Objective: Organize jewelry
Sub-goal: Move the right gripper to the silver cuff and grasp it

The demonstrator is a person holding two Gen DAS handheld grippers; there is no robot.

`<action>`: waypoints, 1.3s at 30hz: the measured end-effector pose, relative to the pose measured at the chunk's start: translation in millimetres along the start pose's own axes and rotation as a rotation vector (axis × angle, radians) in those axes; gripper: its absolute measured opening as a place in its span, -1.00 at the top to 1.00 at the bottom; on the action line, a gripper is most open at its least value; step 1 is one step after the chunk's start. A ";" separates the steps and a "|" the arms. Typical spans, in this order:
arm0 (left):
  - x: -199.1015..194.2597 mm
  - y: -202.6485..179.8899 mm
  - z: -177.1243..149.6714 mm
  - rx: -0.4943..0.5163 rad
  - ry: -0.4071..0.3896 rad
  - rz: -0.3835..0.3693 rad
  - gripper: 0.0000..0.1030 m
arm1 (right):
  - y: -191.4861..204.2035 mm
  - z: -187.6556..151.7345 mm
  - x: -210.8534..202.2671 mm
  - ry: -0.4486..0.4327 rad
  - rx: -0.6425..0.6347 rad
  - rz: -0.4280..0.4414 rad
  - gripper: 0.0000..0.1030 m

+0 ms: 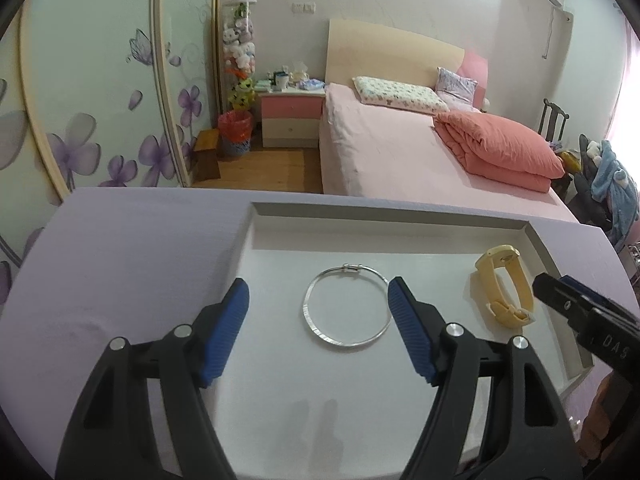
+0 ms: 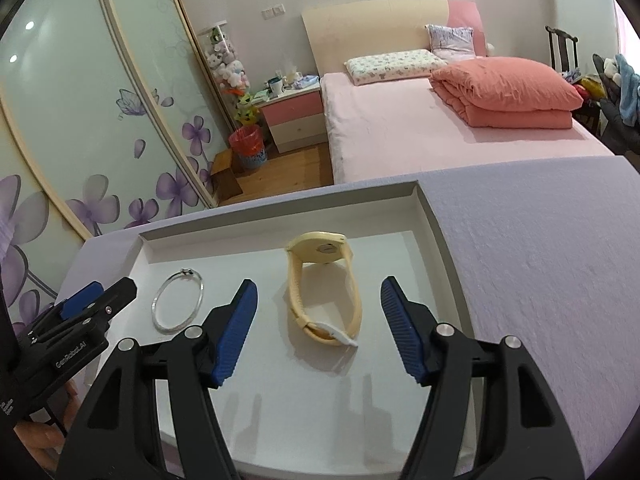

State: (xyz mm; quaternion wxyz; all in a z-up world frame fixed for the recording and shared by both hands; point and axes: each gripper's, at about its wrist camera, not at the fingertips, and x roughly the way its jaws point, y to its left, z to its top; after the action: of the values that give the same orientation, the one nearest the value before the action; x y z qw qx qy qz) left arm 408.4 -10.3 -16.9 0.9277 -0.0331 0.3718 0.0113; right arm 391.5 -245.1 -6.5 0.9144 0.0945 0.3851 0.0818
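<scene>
A thin silver bangle [image 1: 346, 306] lies flat in a shallow white tray [image 1: 280, 240]. A pale yellow wristwatch [image 1: 505, 286] stands on its side to the bangle's right. My left gripper [image 1: 319, 300] is open and empty, its blue pads either side of the bangle's near half, above it. In the right wrist view my right gripper [image 2: 319, 300] is open and empty, straddling the watch [image 2: 325, 286] from the near side. The bangle [image 2: 178, 303] lies to its left in the tray [image 2: 436, 232]. The left gripper also shows there at the left edge [image 2: 96, 300].
The tray sits on a lilac-covered table [image 1: 140, 248], also in the right wrist view [image 2: 540, 260]. Beyond the table's far edge are a pink bed [image 1: 400, 152], a nightstand [image 1: 290, 120], a red bin [image 1: 235, 130] and a flowered sliding wardrobe [image 1: 100, 100]. The right gripper's tip [image 1: 560, 296] shows at right.
</scene>
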 end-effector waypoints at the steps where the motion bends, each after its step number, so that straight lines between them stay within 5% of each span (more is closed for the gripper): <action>1: -4.2 1.3 0.3 -0.001 -0.007 0.004 -0.46 | 2.4 -1.8 -5.3 -0.010 -0.006 -0.002 -0.30; 12: -78.5 26.3 -33.2 -0.029 -0.123 0.030 -0.80 | 20.3 -29.8 -58.5 -0.084 -0.076 -0.021 -0.83; 23: -144.4 48.0 -95.7 -0.023 -0.198 -0.027 -0.91 | 4.7 -85.6 -118.2 -0.111 -0.107 -0.025 -0.89; 39: -179.6 65.3 -185.5 0.020 -0.142 -0.019 -0.91 | -30.5 -173.8 -138.1 0.039 -0.090 -0.128 -0.89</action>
State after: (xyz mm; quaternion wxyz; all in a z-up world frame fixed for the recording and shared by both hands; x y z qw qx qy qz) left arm 147.7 42.5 -30.2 0.9520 -0.0265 0.3050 0.0011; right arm 173.5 -286.2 -37.8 0.9134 0.0270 0.4041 0.0420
